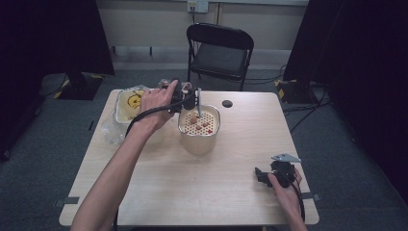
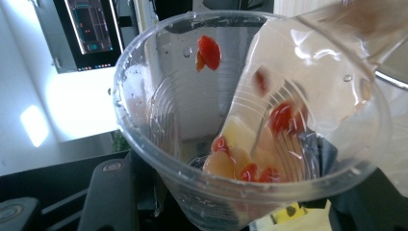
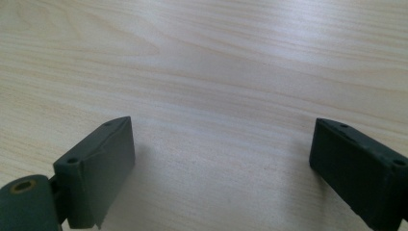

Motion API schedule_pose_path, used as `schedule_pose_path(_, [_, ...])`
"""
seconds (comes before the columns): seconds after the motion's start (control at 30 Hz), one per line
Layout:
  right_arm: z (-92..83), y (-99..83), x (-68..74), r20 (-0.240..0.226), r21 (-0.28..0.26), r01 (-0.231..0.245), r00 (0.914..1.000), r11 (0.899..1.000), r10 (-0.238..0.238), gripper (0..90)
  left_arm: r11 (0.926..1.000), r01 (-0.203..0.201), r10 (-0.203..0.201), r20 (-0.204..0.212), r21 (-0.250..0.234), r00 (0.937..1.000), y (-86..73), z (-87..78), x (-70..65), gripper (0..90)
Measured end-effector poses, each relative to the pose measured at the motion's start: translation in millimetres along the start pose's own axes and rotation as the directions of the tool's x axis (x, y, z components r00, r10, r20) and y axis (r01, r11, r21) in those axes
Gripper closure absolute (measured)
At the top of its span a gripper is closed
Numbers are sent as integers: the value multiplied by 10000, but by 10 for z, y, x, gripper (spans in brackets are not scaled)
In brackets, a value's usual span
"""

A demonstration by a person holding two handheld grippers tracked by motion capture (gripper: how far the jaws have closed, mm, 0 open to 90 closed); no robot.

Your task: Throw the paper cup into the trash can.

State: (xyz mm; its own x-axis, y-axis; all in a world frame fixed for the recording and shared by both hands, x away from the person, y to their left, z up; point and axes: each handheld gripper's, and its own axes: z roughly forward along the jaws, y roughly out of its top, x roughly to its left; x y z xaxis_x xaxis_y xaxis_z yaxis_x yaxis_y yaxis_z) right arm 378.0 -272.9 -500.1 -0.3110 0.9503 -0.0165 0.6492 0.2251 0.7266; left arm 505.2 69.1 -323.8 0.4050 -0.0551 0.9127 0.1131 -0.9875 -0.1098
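Observation:
My left gripper (image 1: 185,97) is shut on a clear plastic cup (image 2: 240,110), held tipped over a cream strainer bowl (image 1: 199,138) at the middle of the table. In the left gripper view I look into the cup's mouth: red and pale yellow fruit pieces (image 2: 250,154) lie against its lower side, and one red bit (image 2: 209,52) sticks to the wall. Several red pieces (image 1: 199,122) lie on the bowl's perforated insert. My right gripper (image 1: 260,175) rests open on the wooden table (image 3: 211,57) near the front right corner, with nothing between its jaws.
A clear container with something yellow (image 1: 130,104) stands at the table's far left, with a crumpled clear wrap (image 1: 111,131) in front of it. A black cable hole (image 1: 227,103) lies behind the bowl. A black folding chair (image 1: 220,50) stands beyond the far edge.

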Motion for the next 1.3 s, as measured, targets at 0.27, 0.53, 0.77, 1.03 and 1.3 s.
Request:
schedule_pose_path(0.27, [0,0,0,4,-1,5,10000,10000,-5,79,9891,-1438,1461,-945,312,9847,128,-76,-31,425])
schedule_pose_path(0.53, [1,0,-1,4,0,4,10000,10000,-4,79,9655,-2495,2577,-1352,746,9567,216,-70,-85,429])
schedule_pose_path(0.77, [1,0,-1,4,1,5,10000,10000,-5,79,9256,-3587,3762,-1901,1203,9068,294,-122,-110,432])
schedule_pose_path(1.03, [1,0,-1,6,-3,6,10000,10000,-6,79,8409,-5043,5402,-2469,1964,8045,335,-106,-278,443])
schedule_pose_path(1.3, [1,1,-1,17,8,-6,10000,10000,6,78,7777,-5804,6286,-2882,2416,7223,374,-121,-334,448])
